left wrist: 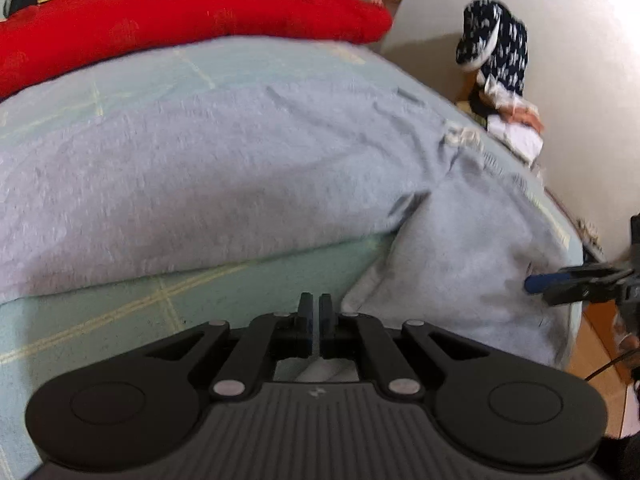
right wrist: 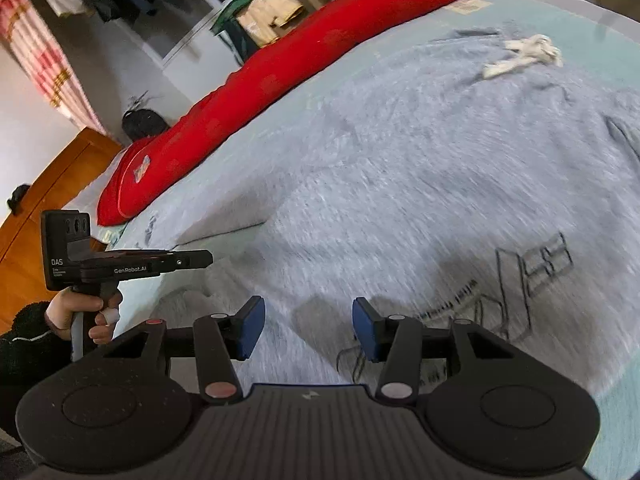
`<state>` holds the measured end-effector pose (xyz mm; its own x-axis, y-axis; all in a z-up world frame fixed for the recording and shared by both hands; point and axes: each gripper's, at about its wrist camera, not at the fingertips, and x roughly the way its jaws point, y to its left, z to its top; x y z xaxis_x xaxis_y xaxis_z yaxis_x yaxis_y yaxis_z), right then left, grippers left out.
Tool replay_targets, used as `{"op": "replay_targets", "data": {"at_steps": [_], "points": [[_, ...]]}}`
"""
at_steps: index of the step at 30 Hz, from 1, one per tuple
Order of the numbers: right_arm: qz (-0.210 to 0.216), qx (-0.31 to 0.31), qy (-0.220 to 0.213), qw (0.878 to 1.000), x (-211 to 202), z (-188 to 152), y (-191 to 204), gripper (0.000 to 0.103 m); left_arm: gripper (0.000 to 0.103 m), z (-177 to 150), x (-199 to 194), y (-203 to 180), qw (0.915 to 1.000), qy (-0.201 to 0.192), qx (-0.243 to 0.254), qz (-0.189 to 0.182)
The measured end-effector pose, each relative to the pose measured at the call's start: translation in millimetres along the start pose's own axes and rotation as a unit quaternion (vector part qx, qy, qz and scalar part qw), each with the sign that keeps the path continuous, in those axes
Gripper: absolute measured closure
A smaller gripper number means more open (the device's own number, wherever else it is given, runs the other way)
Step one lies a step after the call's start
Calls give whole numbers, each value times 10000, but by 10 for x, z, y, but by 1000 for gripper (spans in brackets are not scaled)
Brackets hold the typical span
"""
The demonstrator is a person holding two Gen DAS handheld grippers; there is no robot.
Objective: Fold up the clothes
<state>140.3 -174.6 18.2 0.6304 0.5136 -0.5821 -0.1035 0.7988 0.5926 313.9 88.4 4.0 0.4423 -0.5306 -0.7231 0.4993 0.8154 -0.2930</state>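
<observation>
My left gripper [left wrist: 314, 312] is sitting with its jaws pressed together and nothing between them, hovering over the pale green bed sheet [left wrist: 120, 312] at the near edge of the bed. In this left wrist view I am looking at the grey sweatpants [left wrist: 200, 168] spreading across the sheet from the left toward the right, with one part folding down toward the near right corner. A white drawstring [left wrist: 460, 136] is lying on the grey fabric toward the far right. A red blanket [left wrist: 180, 20] is running along the far side of the bed. At the right edge, the right gripper [left wrist: 534, 282] is reaching in, one blue pad resting at the grey cloth.

In the right wrist view, my right gripper [right wrist: 308, 328] is holding its jaws about half apart, hovering just over the grey sweatpants [right wrist: 400, 184] with no fabric pinched. Dark printed lettering [right wrist: 532, 276] is showing on the cloth just to the right of it. On the left, a hand [right wrist: 80, 314] is gripping the handle of the left gripper [right wrist: 200, 259], which is pointing right above the sheet's edge. The red blanket [right wrist: 300, 56] is lying along the far left.
</observation>
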Motion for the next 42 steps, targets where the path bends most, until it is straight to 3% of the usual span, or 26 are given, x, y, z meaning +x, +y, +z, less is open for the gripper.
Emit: {"op": "replay_targets", "data": {"at_steps": [3,7,11,14,16,19,22,24,28,31,33,37,39,42], "points": [[-13,-335,-3,9994,48,102,46,47,91,41,25,-95,9996,-147,15,-250],[-422,-822,-97,9957,146,249,-24,47,89,98,173,-230,9992,-113,22,-391],[-1543,-1271,168,9797,163,226,-252,50,80,78,282,-333,9987,-41,-52,-509],[-1952,-1256,150,9726,-88,167,-444,52,70,37,391,-341,9991,146,-136,-382],[-2087,-1074,140,9720,-214,181,-533,52,70,9,460,-316,9991,276,-227,-244],[-2040,-1042,133,9733,-263,261,-488,51,69,-8,436,-309,9989,196,-374,-214],[-1471,-1502,-18,9776,-143,386,-189,48,66,-28,309,-349,9988,-27,-434,-204],[-1130,-1966,-25,9740,59,469,48,46,65,-49,211,-363,9984,-138,-523,-151],[-769,-2659,228,9606,568,559,350,46,60,-134,-20,-332,9957,-316,-867,49],[-753,-2657,639,9590,854,532,346,46,59,-249,-228,-252,9906,-436,-1229,401],[-1021,-2702,762,9543,875,459,259,46,58,-352,-421,-188,9843,-516,-1483,803],[-1041,-1979,504,9734,534,452,132,43,48,-610,-870,-164,9661,-848,-1857,1578],[-736,-1863,364,9791,370,415,170,40,41,-789,-1031,-195,9563,-1020,-2097,1765],[-476,-2142,286,9752,295,355,348,40,39,-1068,-1143,-255,9435,-1178,-2433,1918]]}}
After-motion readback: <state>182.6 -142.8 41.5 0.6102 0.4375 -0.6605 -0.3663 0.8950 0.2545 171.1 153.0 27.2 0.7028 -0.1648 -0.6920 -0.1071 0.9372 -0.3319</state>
